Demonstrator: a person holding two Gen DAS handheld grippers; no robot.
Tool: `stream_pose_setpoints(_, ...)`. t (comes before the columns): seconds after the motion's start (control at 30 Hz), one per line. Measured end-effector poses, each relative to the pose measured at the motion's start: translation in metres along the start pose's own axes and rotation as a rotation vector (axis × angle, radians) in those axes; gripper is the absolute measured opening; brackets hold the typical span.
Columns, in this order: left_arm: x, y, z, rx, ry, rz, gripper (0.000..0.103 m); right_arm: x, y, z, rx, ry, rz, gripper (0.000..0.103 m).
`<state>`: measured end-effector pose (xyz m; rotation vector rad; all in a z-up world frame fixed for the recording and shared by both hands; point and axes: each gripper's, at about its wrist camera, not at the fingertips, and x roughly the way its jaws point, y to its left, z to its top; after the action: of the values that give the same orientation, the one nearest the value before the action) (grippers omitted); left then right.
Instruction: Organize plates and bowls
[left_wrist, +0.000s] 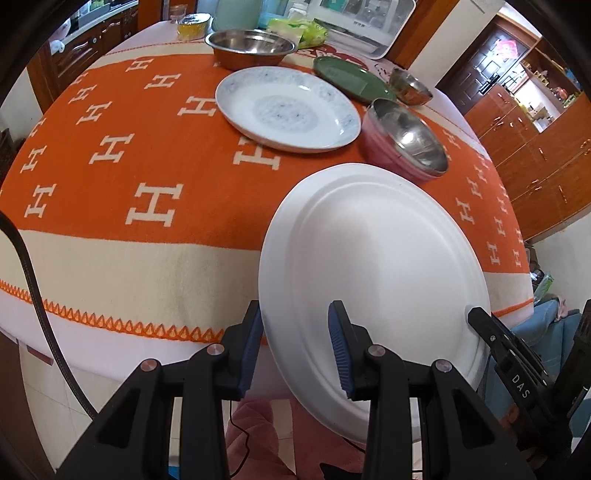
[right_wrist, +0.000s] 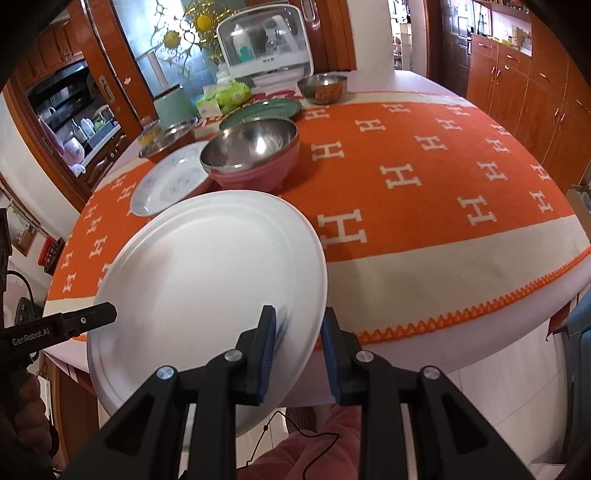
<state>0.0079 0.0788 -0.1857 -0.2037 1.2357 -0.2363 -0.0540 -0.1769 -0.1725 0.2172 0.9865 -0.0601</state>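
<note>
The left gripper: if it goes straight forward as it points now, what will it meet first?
The left gripper already has the white plate between its fingers. Beyond the plate, the pink bowl probably comes first, though depth is unclear.

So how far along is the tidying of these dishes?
Early, by the look of it. Possibly done: a steel bowl already sits nested in the pink bowl. In hand: the white plate is held off the table edge, the right claw closed on its rim and the left claw straddling the opposite rim. Left: the patterned plate, green plate and two steel bowls remain spread apart.
</note>
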Motion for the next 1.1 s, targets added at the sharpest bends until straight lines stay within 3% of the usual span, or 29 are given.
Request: stream_pose_setpoints(1.1, 0.057, -0.018, 0.032, -0.016, 0.073, 0.023, 0.034, 0.052, -0.020, 0.039, -0.002, 0.068, -0.039, 0.026)
